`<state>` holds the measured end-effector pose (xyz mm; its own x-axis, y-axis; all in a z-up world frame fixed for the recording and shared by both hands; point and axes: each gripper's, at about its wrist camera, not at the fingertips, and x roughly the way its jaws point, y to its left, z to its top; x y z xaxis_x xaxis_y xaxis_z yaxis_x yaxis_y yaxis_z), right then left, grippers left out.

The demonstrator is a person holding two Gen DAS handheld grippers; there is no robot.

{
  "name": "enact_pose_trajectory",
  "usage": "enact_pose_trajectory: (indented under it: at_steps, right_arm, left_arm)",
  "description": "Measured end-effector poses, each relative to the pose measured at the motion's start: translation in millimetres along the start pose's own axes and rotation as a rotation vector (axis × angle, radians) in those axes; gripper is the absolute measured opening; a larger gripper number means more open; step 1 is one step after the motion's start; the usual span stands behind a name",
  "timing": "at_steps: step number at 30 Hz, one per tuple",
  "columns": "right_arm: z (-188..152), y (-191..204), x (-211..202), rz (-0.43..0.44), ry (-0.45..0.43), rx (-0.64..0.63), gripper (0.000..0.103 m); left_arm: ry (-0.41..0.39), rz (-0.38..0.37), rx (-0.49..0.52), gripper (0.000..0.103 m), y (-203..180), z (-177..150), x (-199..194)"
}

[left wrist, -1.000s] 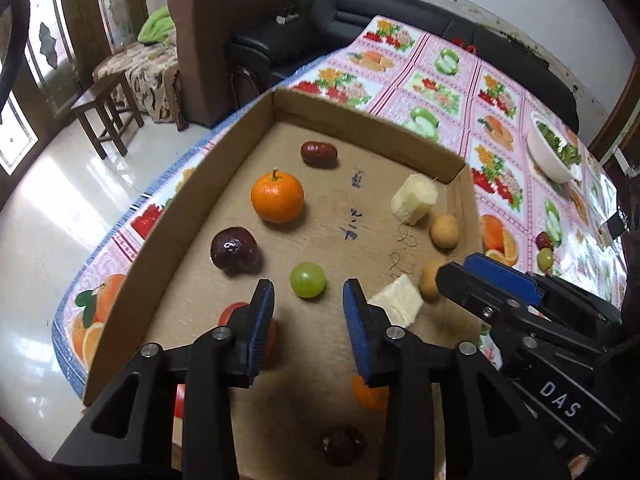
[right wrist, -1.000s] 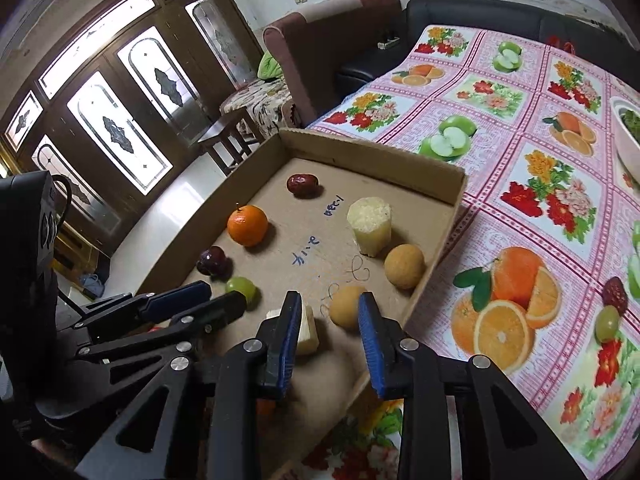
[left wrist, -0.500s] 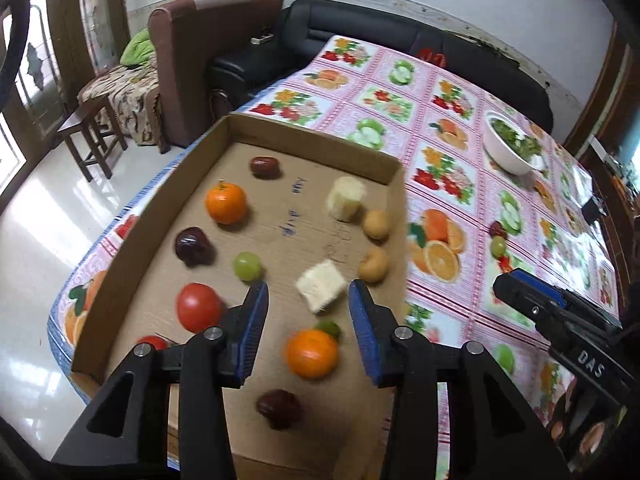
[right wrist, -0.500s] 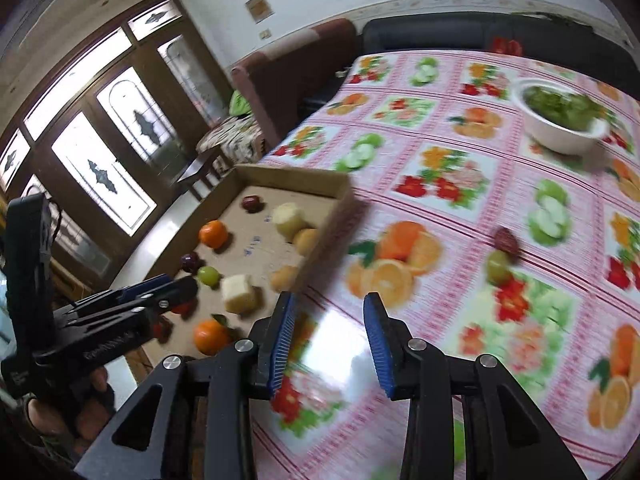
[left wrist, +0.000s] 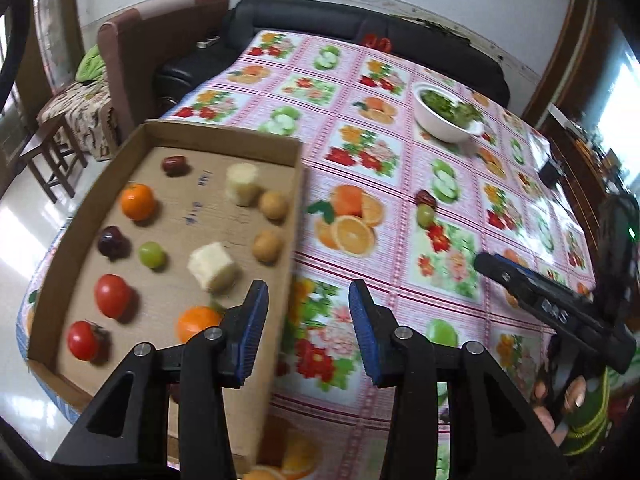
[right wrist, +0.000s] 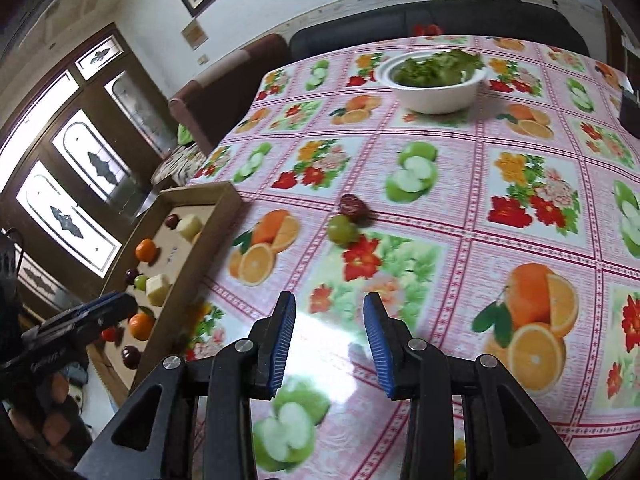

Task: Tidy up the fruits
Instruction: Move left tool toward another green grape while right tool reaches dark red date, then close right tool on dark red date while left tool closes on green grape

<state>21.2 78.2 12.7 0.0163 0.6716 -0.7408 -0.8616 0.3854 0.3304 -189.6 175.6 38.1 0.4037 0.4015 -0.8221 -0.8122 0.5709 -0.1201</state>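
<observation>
left gripper [left wrist: 306, 334] hovering over the right wall of the cardboard box [left wrist: 292, 240], blue-padded fingers [left wrist: 252, 332] spread apart, nothing between them. right gripper [right wrist: 330, 346] out over the fruit-print tablecloth [right wrist: 460, 184], fingers [right wrist: 378, 346] likewise spread wide and empty, seen from the left camera as a dark shape low at the right.

inside the box: an orange [left wrist: 137, 201] near the left wall, a dark red date [left wrist: 174, 164] at the far end, a dark plum [left wrist: 113, 242] just beside a green grape [left wrist: 151, 255], two red tomatoes [left wrist: 113, 295] toward the near corner, a second orange [left wrist: 198, 323] partly behind the left finger. two pale cut chunks [left wrist: 212, 266] near the middle, two small tan round fruits [left wrist: 267, 245] along the right wall.

loose on the cloth, well apart from the box: a green grape [right wrist: 341, 229] touching a dark red date [right wrist: 352, 205], straight ahead of the right gripper. white bowl [right wrist: 434, 96] of greens at the far side of the table, dark sofa [left wrist: 360, 36] behind.
</observation>
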Motion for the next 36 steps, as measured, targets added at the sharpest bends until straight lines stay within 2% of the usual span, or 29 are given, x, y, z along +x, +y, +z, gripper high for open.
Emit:
enact_pose_trajectory:
  at_steps: [8,17,18,19,21,23,29,36]
  right_arm:
    - [32.6,-3.0,32.7,-0.021,-0.001,0.036,0.038]
    - [70.2,3.2,93.7,-0.132,0.036,0.035,0.040]
    - [70.7,2.1,99.9,-0.136,0.055,0.032,0.040]
    - [70.5,1.3,102.1,-0.132,0.056,0.030,0.035]
    - [70.4,-1.1,99.1,-0.133,0.041,0.032,0.027]
    - [70.2,-7.3,90.6,-0.103,0.021,0.061,0.027]
    - [67.9,-24.9,39.5,-0.093,-0.072,0.107,0.027]
    - [48.3,-55.5,-16.3,-0.088,-0.147,0.192,0.027]
  left_arm:
    - [0.028,-0.041,0.025,0.040,-23.8,-3.3,11.6]
    - [0.067,-0.074,0.035,0.040,-40.0,3.9,34.5]
    - [0.072,-0.077,0.036,0.040,-42.0,5.9,38.2]
    - [0.079,-0.083,0.035,0.040,-44.4,7.9,42.5]
    - [0.097,-0.104,0.032,0.040,-50.0,12.0,51.3]
    - [0.107,-0.122,0.031,0.040,-55.0,15.7,58.5]
    - [0.120,-0.131,0.043,0.040,-77.7,32.0,82.0]
    - [0.133,-0.121,0.076,0.039,-104.3,52.9,113.8]
